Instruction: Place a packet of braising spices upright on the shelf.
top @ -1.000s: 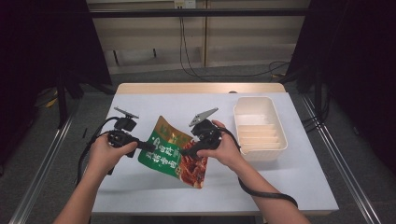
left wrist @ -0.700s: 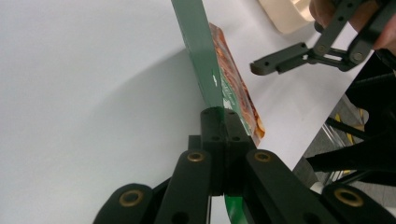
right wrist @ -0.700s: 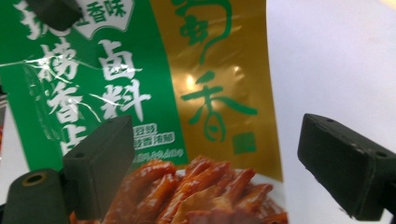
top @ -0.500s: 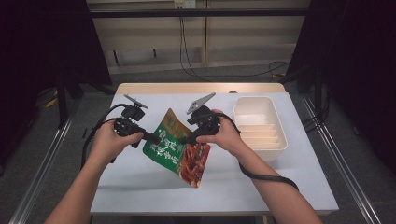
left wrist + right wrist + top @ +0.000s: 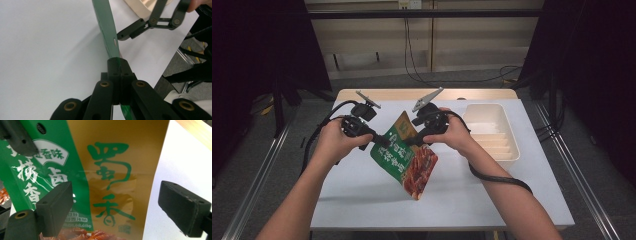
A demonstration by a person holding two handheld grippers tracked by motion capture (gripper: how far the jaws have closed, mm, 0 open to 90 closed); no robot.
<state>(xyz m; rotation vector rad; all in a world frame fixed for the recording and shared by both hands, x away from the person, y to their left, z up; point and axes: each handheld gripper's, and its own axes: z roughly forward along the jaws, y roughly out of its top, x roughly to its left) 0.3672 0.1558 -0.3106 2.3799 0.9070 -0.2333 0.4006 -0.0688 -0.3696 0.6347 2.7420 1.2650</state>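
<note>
Green and gold snack bag (image 5: 404, 152) has come up off the white table (image 5: 362, 200). Left gripper (image 5: 374, 141) pinches its edge; right gripper (image 5: 412, 141) has just been closing, jaws wide beside it.

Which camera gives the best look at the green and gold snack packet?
The high view: there the whole snack packet hangs above the table. The right gripper view shows its printed front close up, cropped; the left gripper view shows its green edge clamped in shut jaws.
</note>
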